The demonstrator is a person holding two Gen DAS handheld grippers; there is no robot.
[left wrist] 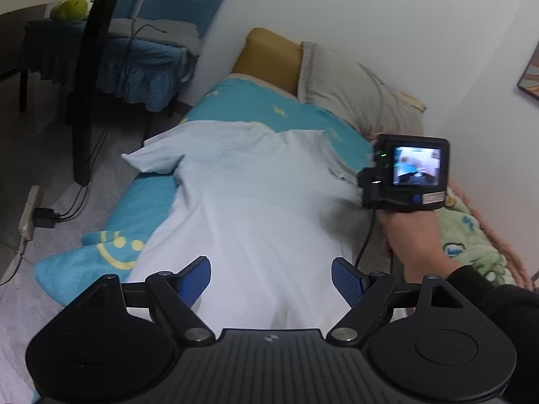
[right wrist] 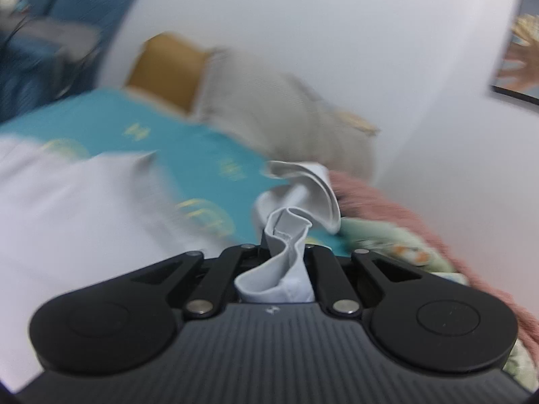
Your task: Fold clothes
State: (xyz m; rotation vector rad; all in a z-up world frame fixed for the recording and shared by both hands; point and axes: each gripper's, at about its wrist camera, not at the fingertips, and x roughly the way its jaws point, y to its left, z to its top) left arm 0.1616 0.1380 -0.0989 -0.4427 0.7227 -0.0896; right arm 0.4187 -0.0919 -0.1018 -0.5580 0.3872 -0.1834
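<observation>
A white shirt (left wrist: pixel 242 208) lies spread over the teal blanket (left wrist: pixel 279 107) on the bed, one sleeve (left wrist: pixel 151 160) pointing left. My left gripper (left wrist: pixel 272 277) hovers over the shirt's near end, open, with nothing between its blue pads (left wrist: pixel 198 276). My right gripper (right wrist: pixel 286 245) is shut on a bunched fold of the shirt's edge (right wrist: pixel 289 225), which curls up out of the jaws. In the left wrist view, a hand (left wrist: pixel 414 235) holds the right gripper's camera screen (left wrist: pixel 416 168) at the shirt's right side; its fingers are hidden there.
A mustard pillow (left wrist: pixel 269 57) and a grey pillow (left wrist: pixel 353 91) lean on the white wall (left wrist: pixel 370 17) at the bed's head. A green patterned blanket (left wrist: pixel 468 235) and pink fabric (right wrist: pixel 387 208) lie on the right. A dark chair leg (left wrist: pixel 84 118) and power strip (left wrist: pixel 28 212) stand on the floor at left.
</observation>
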